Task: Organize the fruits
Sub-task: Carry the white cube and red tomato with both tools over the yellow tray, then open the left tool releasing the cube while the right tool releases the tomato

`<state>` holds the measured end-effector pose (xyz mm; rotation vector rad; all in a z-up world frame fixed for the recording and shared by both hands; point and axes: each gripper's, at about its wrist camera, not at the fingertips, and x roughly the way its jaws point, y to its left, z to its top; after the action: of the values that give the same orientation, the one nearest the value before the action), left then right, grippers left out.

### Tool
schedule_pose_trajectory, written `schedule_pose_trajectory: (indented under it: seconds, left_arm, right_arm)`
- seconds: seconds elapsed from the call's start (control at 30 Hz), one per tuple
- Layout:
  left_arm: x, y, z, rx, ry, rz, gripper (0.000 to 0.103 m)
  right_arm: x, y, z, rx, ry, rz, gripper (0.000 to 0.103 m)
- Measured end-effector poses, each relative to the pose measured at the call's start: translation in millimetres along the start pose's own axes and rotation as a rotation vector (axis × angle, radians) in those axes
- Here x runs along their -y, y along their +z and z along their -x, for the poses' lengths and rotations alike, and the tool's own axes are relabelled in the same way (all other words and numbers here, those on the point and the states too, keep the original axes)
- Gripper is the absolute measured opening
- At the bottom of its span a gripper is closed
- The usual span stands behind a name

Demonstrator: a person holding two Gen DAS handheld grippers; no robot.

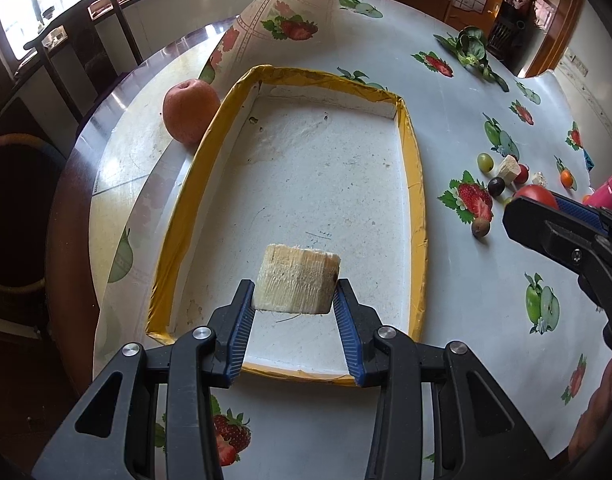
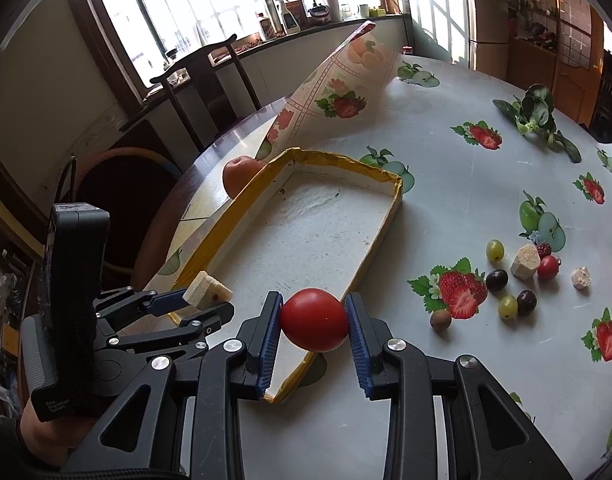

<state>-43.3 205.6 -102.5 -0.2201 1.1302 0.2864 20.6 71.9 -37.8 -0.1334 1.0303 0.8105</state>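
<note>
My left gripper point(image 1: 294, 294) is shut on a pale cut chunk of sugarcane point(image 1: 296, 284) and holds it over the near end of a shallow white tray with a yellow rim point(image 1: 415, 184). My right gripper point(image 2: 314, 320) is shut on a red tomato point(image 2: 314, 319) above the tray's near right corner point(image 2: 290, 390). The left gripper and its chunk point(image 2: 207, 290) show at the left of the right wrist view. The right gripper point(image 1: 545, 220) with the tomato point(image 1: 535, 196) shows at the right of the left wrist view.
An orange-red apple point(image 1: 190, 110) sits against the tray's far left side. Grapes, a cherry tomato and cane chunks point(image 2: 525, 262) lie on the fruit-print tablecloth to the right. Leafy greens point(image 2: 535, 114) lie far right. The cloth's corner point(image 2: 345, 80) is folded up. A chair point(image 2: 202, 88) stands behind.
</note>
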Motion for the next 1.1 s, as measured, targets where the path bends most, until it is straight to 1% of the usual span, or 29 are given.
schedule_pose_trajectory:
  seconds: [0.3,0.47,0.7,0.97,1.0,1.07,1.1]
  left_arm:
    - [-6,0,-24,-0.042,-0.009,0.012,0.038]
    - [-10,0,-36,-0.065,-0.014,0.019,0.038]
    - [-16,-7,-57,-0.115,-0.009,0.019,0.038]
    - [-12,-8,-62,-0.115,0.019,-0.003,0.039]
    - [-13,-8,-62,-0.117,0.019,-0.003,0.04]
    - [-13,-8,-62,-0.124,0.022,0.004,0.052]
    - [-13,-8,-61,-0.122,0.022,0.006,0.053]
  right_arm:
    - [-12,12,-47,-0.05,0.024,0.016,0.033]
    - [-20,17,-79,-0.094,0.043,0.033,0.033]
    - [-28,8,-124,-0.18,0.054,0.058,0.033]
    - [-22,-3,-145,-0.238,0.044,0.056,0.035]
    - [-21,-4,-146,-0.243,0.046,0.054,0.04]
    - [-21,-5,-145,-0.238,0.058,0.054,0.047]
    - [-21,-5,-143,-0.234,0.06,0.057,0.053]
